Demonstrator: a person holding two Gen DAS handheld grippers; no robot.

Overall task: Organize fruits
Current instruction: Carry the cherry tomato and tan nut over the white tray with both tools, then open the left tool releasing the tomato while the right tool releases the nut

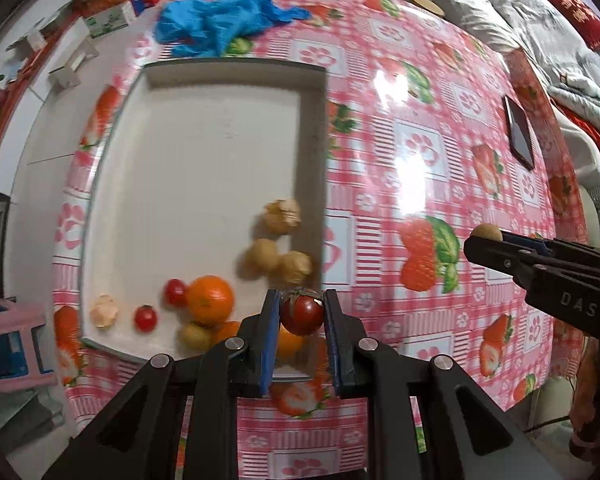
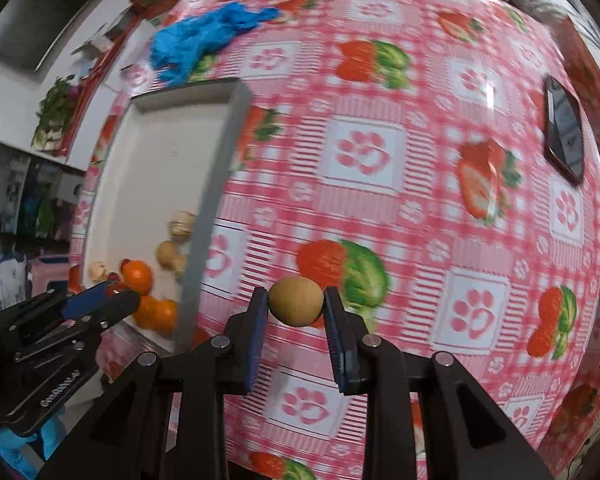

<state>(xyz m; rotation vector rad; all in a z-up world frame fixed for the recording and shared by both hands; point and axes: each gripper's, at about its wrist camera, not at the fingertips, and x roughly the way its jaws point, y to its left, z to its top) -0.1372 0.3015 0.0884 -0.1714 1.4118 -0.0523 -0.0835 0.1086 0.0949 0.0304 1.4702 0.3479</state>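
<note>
Two fruits are held at once: the left gripper (image 1: 301,312) pinches a cherry tomato (image 1: 302,315) at lower centre, above the white tray's (image 1: 188,152) near corner, and the right gripper (image 2: 296,307) clamps a longan (image 2: 296,301) over the tablecloth (image 2: 420,200). Both look light and round; the tomato's thin, slick skin probably calls for a gentle squeeze across its widest part, while the longan's drier shell should tolerate firmer pressure.

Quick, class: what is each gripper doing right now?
Left gripper: closed on a cherry tomato.
Right gripper: closed on a small tan fruit.

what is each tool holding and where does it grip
Left tool pinches a cherry tomato by its sides; right tool pinches a longan by its sides.
</note>
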